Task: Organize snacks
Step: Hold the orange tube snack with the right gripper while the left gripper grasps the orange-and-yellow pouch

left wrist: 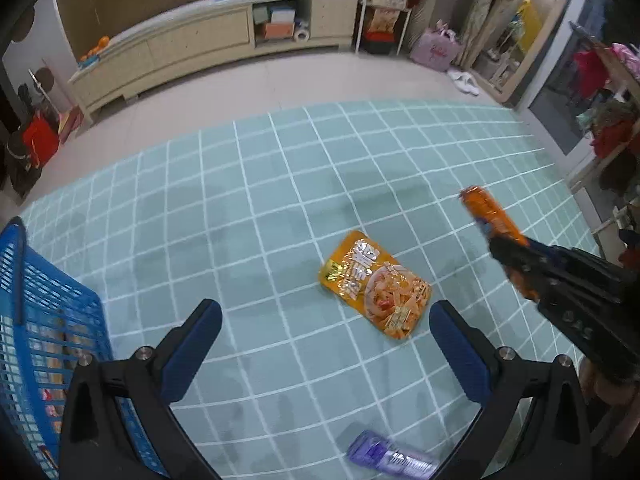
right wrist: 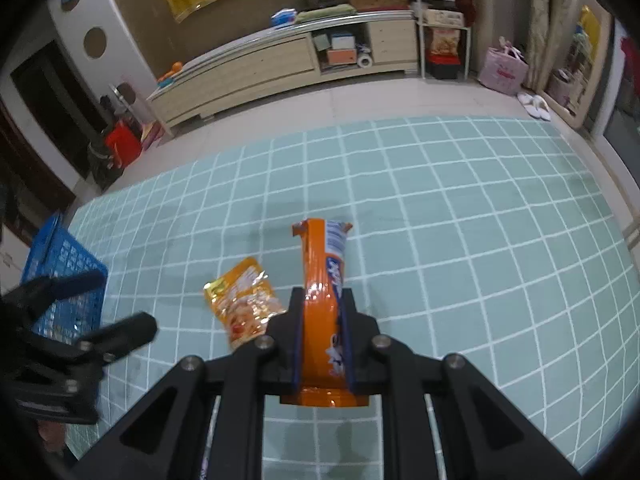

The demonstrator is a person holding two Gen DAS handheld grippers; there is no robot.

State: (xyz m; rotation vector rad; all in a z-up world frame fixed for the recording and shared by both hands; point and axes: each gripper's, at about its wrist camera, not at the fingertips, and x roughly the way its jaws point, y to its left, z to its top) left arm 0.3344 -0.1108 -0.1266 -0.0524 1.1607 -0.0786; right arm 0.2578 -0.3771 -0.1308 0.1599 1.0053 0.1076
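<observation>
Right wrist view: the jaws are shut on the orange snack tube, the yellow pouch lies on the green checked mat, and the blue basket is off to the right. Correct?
Not quite. The blue basket is off to the left, not the right, as the right wrist view shows. The rest holds: the right gripper is shut on the orange snack tube, and the yellow pouch lies on the green checked mat.

Both views are evenly but dimly lit, with a cool, slightly washed-out cast. The fisheye lens bends the white grid of the teal mat [left wrist: 280,200] into curves, and black vignette fills the corners. Soft, faint shadows lie on the mat at mid-frame — no hard edges. Glare glints off the yellow snack pouch [left wrist: 376,284] and the orange snack tube [right wrist: 322,300]. The purple packet [left wrist: 390,458] at the lower edge of the left view is smeared — the blue basket [left wrist: 44,332] at lower left too.
</observation>
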